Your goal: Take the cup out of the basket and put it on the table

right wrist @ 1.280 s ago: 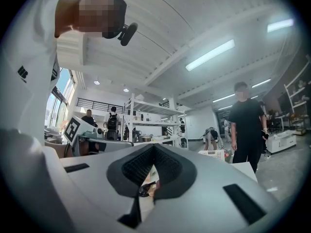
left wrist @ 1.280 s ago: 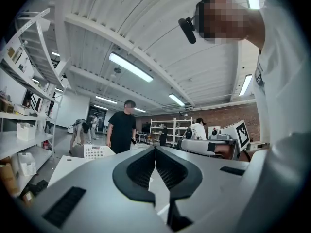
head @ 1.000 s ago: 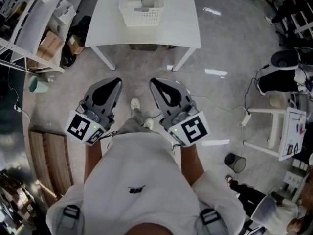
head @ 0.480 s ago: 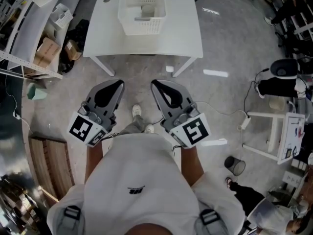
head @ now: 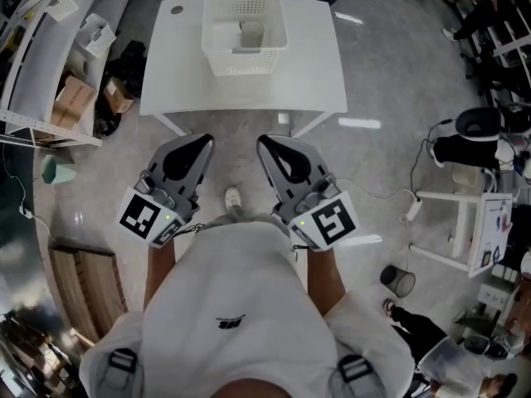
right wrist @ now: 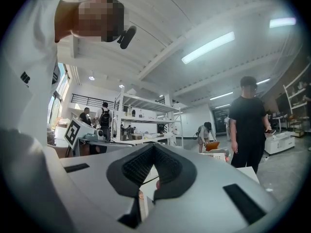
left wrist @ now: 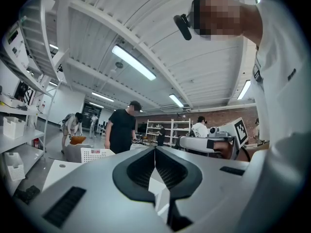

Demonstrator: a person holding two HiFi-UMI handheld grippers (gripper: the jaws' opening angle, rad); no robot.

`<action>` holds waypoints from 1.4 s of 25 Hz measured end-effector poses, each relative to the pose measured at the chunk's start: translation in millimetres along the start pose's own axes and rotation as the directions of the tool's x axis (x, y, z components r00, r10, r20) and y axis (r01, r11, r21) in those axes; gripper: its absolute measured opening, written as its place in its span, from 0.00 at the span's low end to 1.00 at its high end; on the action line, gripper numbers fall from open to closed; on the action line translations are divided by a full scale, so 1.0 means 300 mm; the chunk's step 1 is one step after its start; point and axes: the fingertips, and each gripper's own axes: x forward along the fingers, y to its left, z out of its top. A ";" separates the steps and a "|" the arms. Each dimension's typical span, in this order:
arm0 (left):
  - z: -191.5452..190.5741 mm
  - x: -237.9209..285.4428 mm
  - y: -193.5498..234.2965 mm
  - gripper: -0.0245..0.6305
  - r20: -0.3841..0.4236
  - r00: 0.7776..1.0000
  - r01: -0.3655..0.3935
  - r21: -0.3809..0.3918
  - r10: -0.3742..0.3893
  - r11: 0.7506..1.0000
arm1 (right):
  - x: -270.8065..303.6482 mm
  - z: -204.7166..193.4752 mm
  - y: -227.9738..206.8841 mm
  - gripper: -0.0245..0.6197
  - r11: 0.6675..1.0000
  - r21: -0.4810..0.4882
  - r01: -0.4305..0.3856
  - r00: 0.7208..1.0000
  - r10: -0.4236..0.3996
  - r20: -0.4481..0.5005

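A white perforated basket (head: 245, 25) stands on the white table (head: 307, 65) ahead of me in the head view. A grey cup (head: 251, 33) lies inside it. My left gripper (head: 202, 141) and right gripper (head: 264, 142) hang side by side at waist height, well short of the table's near edge. Both are shut with nothing between their tips. In the left gripper view the basket (left wrist: 96, 154) shows low at the left, beyond my left gripper (left wrist: 155, 148). In the right gripper view my right gripper (right wrist: 153, 145) points level across the room.
Shelving with boxes (head: 70, 98) runs along the left. A small white table (head: 465, 222) with cables and a dark bin (head: 400, 277) stand at the right. A person in black (right wrist: 249, 127) stands beyond the table, with others further back among shelves.
The table and basket have slid lower and nearer in the head view as I step toward them. Both grippers have stayed shut and kept their place in front of me.
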 end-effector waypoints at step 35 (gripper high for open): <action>0.023 0.529 0.479 0.06 -0.025 0.995 -0.092 -0.003 0.092 0.996 | 0.418 -0.020 -0.583 0.05 0.995 0.031 -0.097 0.995 0.097 -0.001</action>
